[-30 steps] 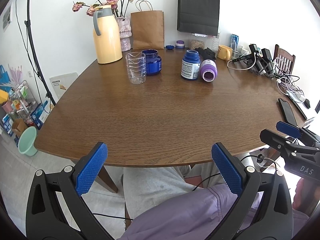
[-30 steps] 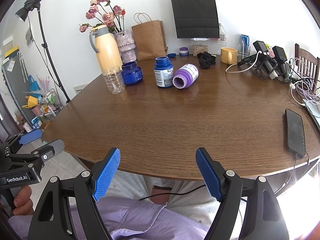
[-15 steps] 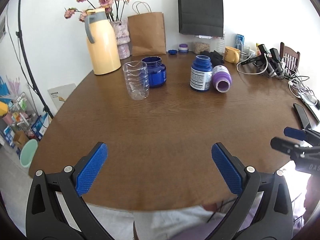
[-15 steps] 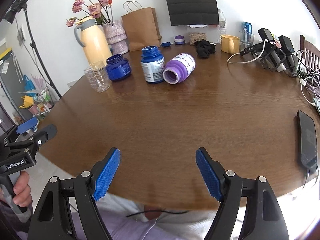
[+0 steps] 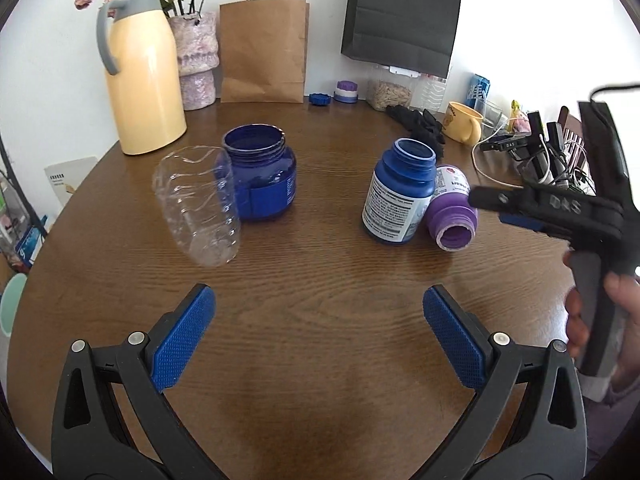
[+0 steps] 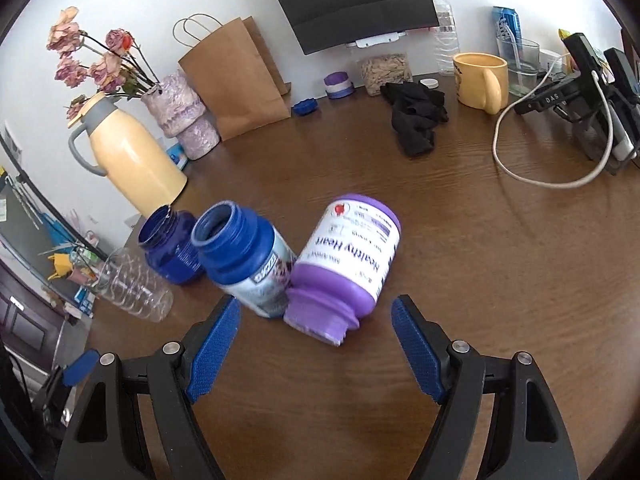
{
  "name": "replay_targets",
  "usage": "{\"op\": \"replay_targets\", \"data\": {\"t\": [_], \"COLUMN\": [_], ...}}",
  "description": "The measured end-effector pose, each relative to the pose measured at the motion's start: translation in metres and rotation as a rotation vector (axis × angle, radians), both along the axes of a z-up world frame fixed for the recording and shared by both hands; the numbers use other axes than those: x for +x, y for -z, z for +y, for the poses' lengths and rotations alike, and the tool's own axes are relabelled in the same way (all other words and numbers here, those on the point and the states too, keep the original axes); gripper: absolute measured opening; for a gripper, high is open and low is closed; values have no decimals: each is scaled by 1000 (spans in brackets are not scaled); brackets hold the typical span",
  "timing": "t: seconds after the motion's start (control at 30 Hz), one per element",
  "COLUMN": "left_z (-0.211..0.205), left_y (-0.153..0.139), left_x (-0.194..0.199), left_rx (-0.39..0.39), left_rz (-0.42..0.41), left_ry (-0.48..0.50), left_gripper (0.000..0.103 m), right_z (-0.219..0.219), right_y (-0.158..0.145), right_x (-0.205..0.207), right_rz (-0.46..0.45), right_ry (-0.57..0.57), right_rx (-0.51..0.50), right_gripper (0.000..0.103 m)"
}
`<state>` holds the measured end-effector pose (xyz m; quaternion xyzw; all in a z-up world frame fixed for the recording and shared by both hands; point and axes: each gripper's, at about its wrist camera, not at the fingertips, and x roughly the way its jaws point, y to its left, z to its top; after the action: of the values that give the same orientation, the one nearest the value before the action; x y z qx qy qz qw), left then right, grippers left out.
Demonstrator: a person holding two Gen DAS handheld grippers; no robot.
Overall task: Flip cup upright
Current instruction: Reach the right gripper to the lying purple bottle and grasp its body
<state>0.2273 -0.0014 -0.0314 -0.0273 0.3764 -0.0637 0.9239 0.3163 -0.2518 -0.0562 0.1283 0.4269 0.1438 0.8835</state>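
Note:
A purple bottle with a white label lies on its side on the wooden table, open mouth toward me. It touches an upright blue bottle. My right gripper is open, its blue pads just short of the purple bottle's neck, one on each side. In the left wrist view the same purple bottle lies right of the blue bottle. A clear plastic cup stands by a wide blue jar. My left gripper is open over bare table, holding nothing.
A yellow thermos jug, a vase, a brown paper bag and a black bag line the back. A yellow mug, black cloth and chargers with a white cable fill the back right. A hand holds the right gripper.
Both grippers have moved forward from the table's near edge out over the tabletop. The right one has closed in on the lying purple bottle. Both stay open.

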Motion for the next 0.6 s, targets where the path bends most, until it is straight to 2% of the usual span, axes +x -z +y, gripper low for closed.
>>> {"op": "replay_targets", "data": {"t": [0.2, 0.27, 0.3, 0.37, 0.43, 0.53, 0.6], "left_z": [-2, -2, -3, -5, -8, -10, -9], "left_y": [9, 11, 12, 14, 15, 19, 25], "left_x": [16, 19, 19, 20, 17, 8, 2], "left_rx": [10, 14, 15, 19, 22, 42, 58], "left_rz": [38, 46, 47, 54, 58, 63, 83], "left_ry": [19, 21, 23, 31, 48, 78, 67], "left_gripper": [103, 103, 103, 103, 103, 103, 103], "right_z": [9, 7, 5, 1, 1, 2, 12], "right_y": [21, 30, 35, 37, 35, 35, 34], "right_x": [40, 42, 42, 39, 28, -1, -32], "right_rz": [37, 50, 59, 58, 44, 12, -28], "right_ry": [41, 36, 27, 11, -11, -99, -256], "right_rx": [-48, -45, -23, 2, -28, -60, -90], "right_gripper": [81, 81, 75, 73, 73, 73, 73]}}
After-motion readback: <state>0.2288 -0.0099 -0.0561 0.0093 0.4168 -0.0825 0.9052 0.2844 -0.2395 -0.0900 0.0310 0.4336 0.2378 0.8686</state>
